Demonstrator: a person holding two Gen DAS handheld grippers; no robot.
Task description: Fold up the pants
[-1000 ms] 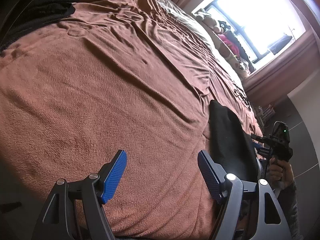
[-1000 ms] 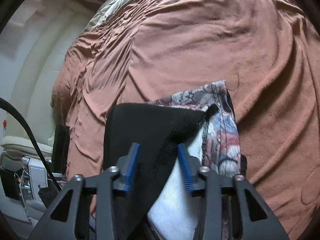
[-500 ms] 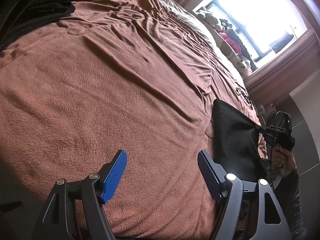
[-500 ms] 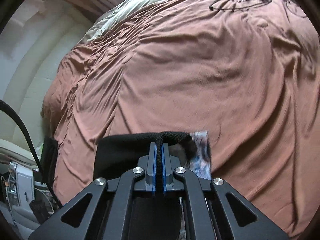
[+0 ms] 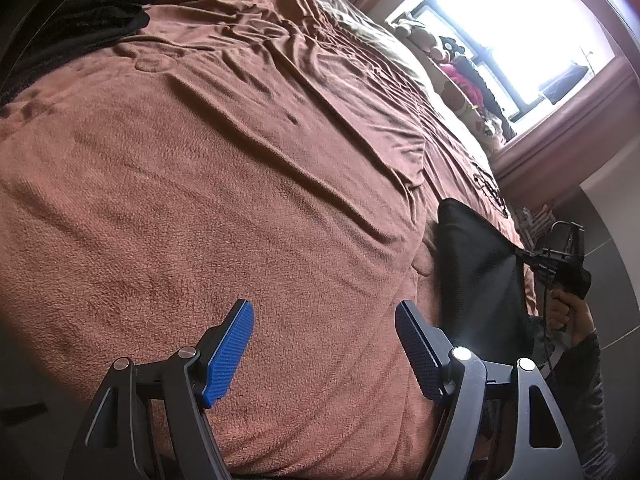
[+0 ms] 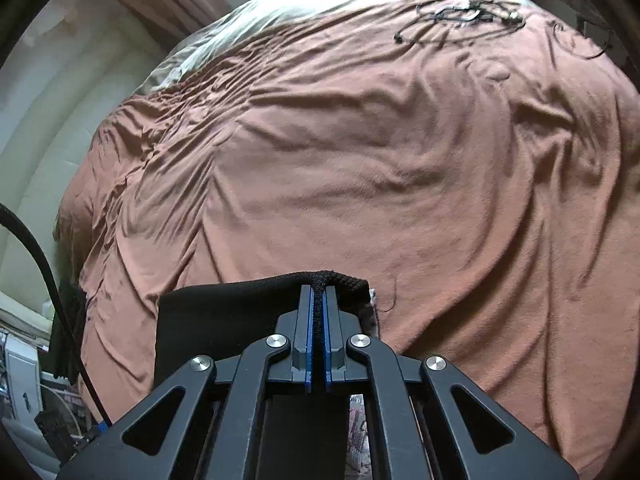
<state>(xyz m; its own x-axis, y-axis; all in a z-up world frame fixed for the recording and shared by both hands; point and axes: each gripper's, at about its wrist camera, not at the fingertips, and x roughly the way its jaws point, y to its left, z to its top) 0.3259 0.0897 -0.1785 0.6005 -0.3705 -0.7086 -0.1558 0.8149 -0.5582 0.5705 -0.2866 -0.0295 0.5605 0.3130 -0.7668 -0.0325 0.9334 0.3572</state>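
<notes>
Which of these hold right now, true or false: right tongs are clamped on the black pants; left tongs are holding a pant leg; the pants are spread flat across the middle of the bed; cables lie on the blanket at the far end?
1. The right tongs are clamped on the black pants. True: the pads pinch the ribbed edge of the fabric.
2. The left tongs are holding a pant leg. False: they stand open with only the brown blanket beyond them.
3. The pants are spread flat across the middle of the bed. False: they hang at the bed's near edge, pulled up by the right tongs.
4. Cables lie on the blanket at the far end. True.
</notes>
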